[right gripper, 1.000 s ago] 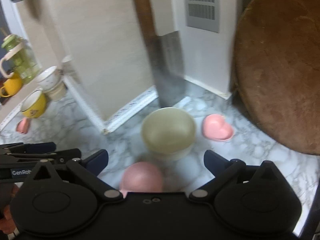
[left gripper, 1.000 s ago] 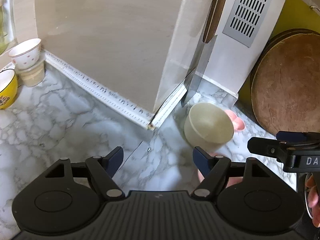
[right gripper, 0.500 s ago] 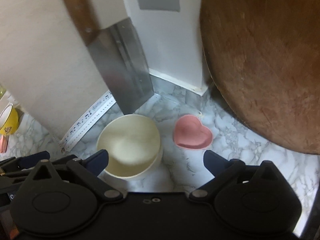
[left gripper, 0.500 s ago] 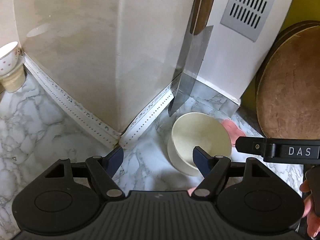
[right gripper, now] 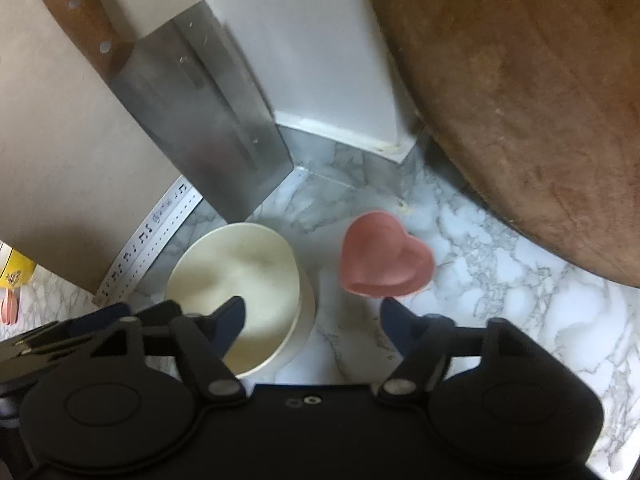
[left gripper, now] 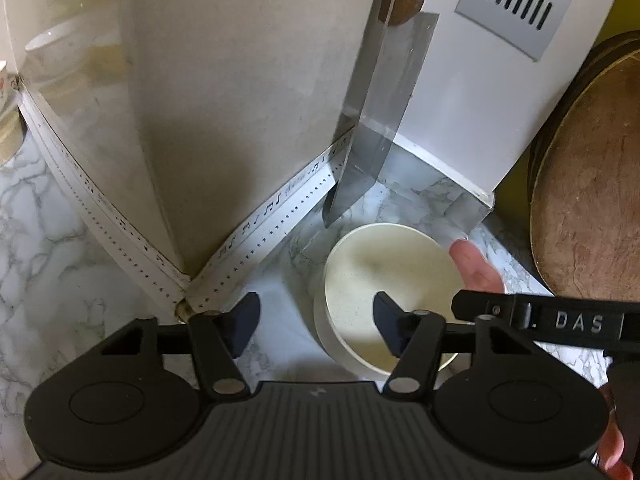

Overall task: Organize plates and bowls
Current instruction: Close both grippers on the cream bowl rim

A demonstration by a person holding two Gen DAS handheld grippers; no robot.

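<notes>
The cleaver (right gripper: 192,116) leans on the wall just beyond the cream bowl (left gripper: 390,292); a careless lift could knock it over, and both claws crowding one rim could tip the bowl. The left gripper (left gripper: 316,322) is closing, its right finger inside the bowl, not yet pinching. The right gripper (right gripper: 312,320) is closing too, holding nothing, with the pink heart dish (right gripper: 386,260) just ahead.

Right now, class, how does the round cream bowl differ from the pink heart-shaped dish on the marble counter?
The round cream bowl is circular, while the pink heart-shaped dish is a heart. The cream bowl is larger and taller-walled; the pink dish is smaller and shallower. The bowl sits below the leaning cleaver; the dish lies nearer the round wooden board. Both stand upright and look empty.
</notes>
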